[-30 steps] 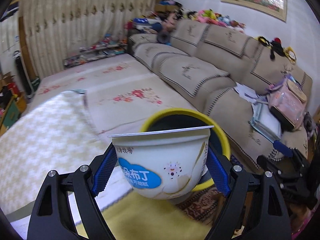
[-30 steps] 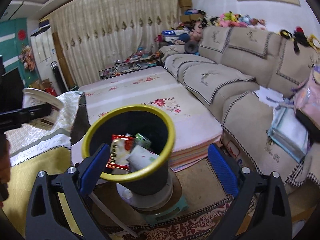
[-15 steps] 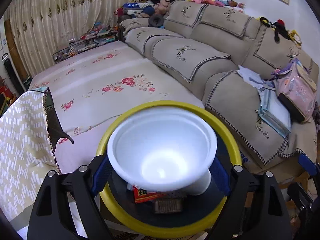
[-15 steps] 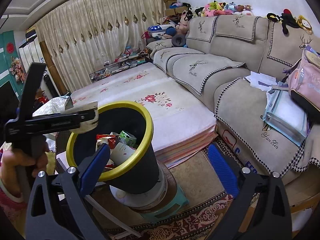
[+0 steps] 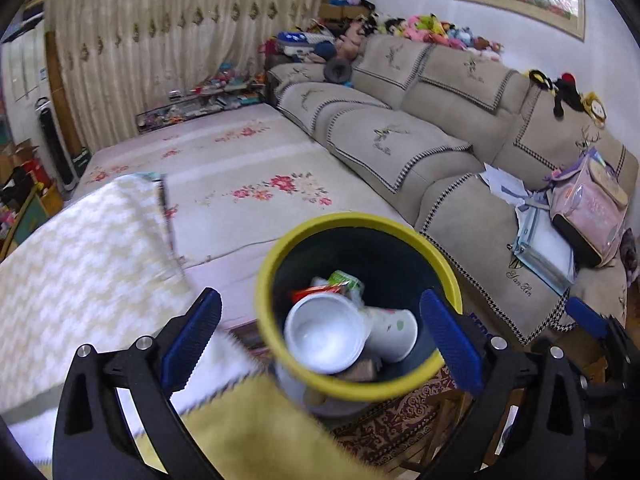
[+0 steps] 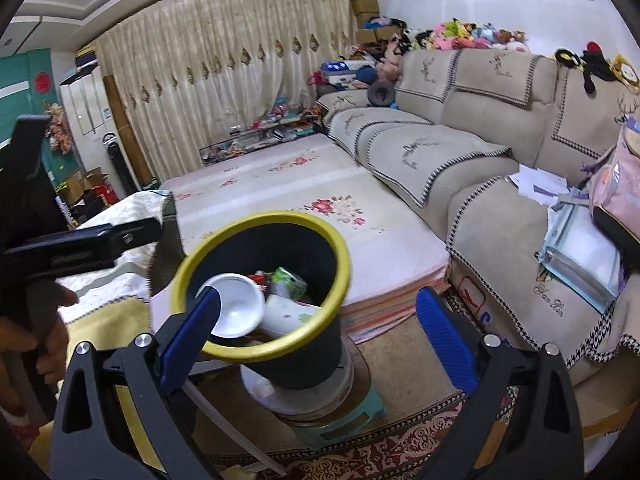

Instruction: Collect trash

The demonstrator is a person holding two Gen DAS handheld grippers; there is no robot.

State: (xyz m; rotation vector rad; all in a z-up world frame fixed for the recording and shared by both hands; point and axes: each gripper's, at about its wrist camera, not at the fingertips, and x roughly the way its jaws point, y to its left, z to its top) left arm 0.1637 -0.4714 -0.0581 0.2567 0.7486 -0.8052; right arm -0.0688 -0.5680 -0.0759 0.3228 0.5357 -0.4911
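Note:
A black trash bin with a yellow rim stands just ahead of both grippers and holds wrappers and paper cups. A white pudding cup lies in it on its side, mouth towards me, free of any pad. My left gripper hovers above the bin's near rim, its jaws opening with nothing between them. In the right wrist view the same bin and cup appear. My right gripper is open and empty near the bin. The left gripper's black arm reaches in from the left, held by a hand.
The bin rests on a white base atop a green stool on a patterned rug. A floral mattress lies behind it. A beige sofa with papers and a pink backpack runs along the right. Yellow cloth lies close below.
The pudding cup was gripped upright in my left gripper, then tipped over the bin, and now lies inside it. The left jaws have spread wider. The right gripper stays open.

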